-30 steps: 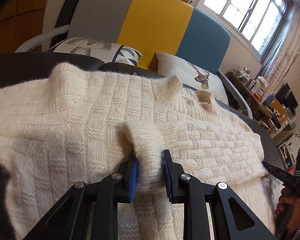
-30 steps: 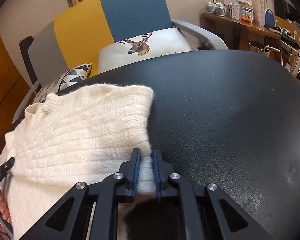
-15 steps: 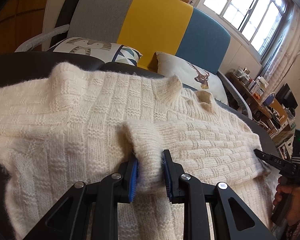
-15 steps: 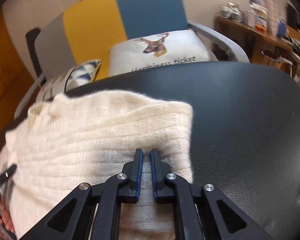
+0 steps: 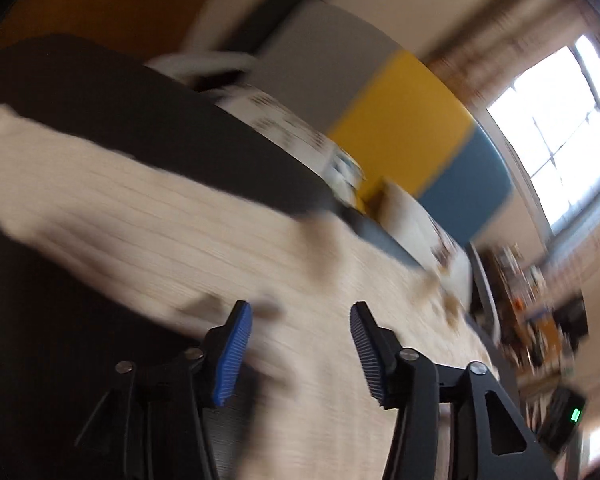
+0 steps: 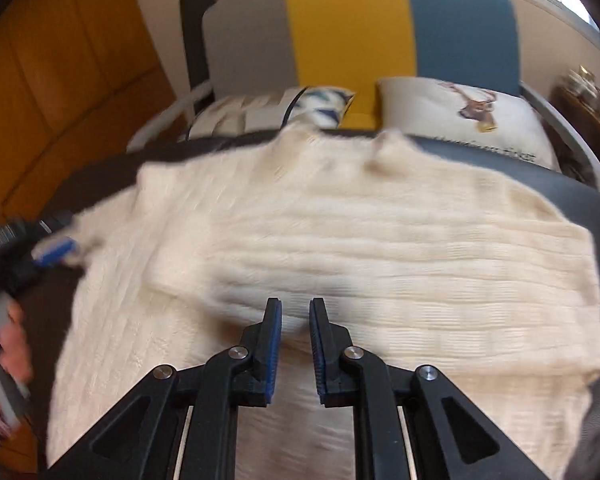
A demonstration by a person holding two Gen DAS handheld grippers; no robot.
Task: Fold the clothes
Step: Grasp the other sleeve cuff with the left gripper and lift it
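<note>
**A:** Where's the sweater?

**Me:** The cream sweater is spread over the black table, collar at the far edge towards the sofa, with one part already lying doubled across the middle.

**A:** And your claws?

**Me:** My left claw is spread wide with nothing between its blue pads, hanging over the knit; that view is badly blurred. My right claw has its jaws nearly together, but I cannot tell whether any wool is pinched between them.

**A:** Next?

**Me:** I'd judge the loose left side wants folding in. I should grab its edge low, lift evenly, and lay it flat without dragging the layer beneath.
</note>
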